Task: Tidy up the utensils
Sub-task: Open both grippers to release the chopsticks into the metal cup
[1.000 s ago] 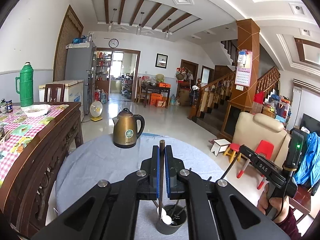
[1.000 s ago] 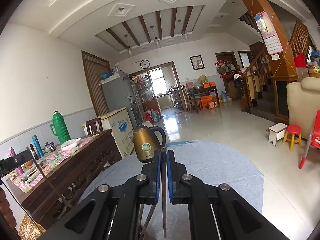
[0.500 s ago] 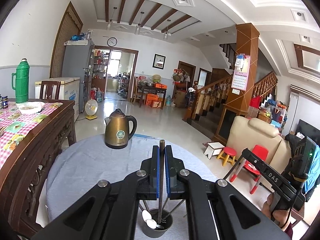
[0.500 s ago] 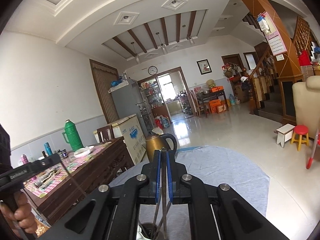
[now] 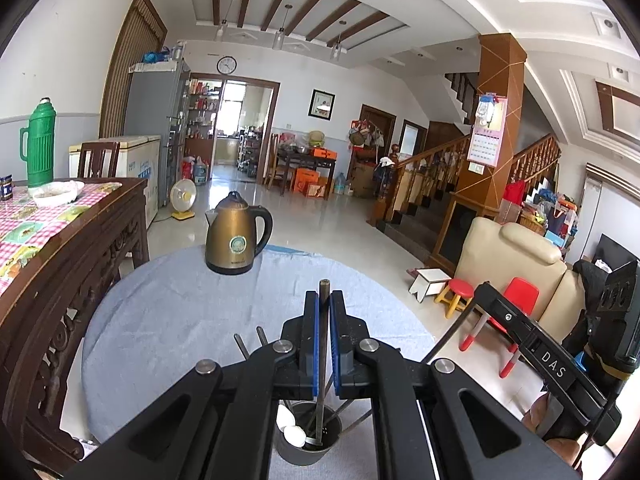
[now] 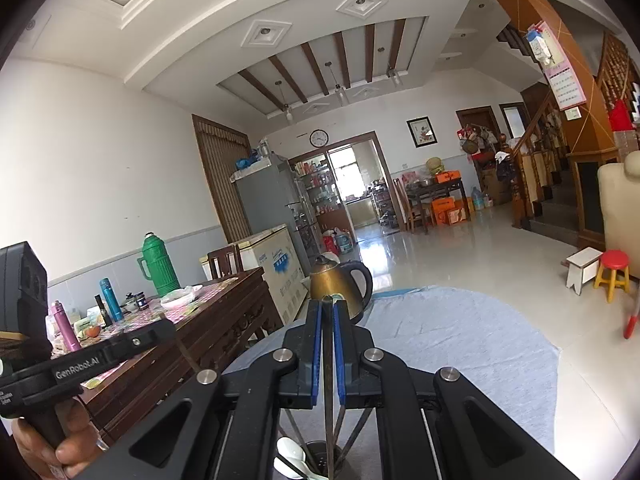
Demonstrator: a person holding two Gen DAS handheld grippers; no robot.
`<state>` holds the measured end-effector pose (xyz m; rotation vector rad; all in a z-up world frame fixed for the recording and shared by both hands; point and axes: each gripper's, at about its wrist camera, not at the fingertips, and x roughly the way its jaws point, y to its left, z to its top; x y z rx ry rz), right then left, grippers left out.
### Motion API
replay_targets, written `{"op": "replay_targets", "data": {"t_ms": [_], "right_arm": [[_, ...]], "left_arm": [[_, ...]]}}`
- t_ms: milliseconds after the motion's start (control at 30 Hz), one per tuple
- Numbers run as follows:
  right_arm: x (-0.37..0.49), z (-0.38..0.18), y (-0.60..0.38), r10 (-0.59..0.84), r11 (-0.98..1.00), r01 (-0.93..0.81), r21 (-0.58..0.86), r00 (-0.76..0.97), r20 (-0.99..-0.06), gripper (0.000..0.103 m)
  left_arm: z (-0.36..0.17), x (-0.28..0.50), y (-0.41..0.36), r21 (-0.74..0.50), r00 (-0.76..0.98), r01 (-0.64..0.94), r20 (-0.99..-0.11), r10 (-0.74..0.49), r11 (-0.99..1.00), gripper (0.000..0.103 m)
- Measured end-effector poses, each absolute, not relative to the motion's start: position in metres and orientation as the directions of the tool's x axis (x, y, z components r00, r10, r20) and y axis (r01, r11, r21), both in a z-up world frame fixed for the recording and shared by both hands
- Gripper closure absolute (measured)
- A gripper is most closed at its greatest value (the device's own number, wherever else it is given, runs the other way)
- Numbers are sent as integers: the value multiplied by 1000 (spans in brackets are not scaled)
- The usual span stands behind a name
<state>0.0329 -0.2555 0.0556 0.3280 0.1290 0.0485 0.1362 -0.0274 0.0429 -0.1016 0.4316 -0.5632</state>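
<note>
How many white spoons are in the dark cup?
2. One white spoon leans against the left wall of the dark cup; the other lies just below it. The left tool covers part of the cup, so more may be hidden.

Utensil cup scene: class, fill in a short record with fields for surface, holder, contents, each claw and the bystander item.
surface: round table under a blue-grey cloth
holder: dark cup
contents: white spoons, thin sticks
left claw: shut on a chopstick above the cup
right claw: shut on a thin rod
bystander: brass kettle, far side
</note>
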Motion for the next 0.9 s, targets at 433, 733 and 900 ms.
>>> {"op": "replay_targets", "data": {"t_ms": [433,733,900], "right_arm": [[50,42,-251,60,947,-5,320,985,-162,96],[53,39,-247,61,951,-3,311,982,-178,96],[53,38,-246,65,952,-6,306,981,-183,96]], "left_arm": [[26,144,-35,-190,758,463,-421,-498,866,98],[25,142,-36,-186,761,457,-425,-490,870,98],[24,144,-36,-188,760,453,-431,-487,872,98]]}}
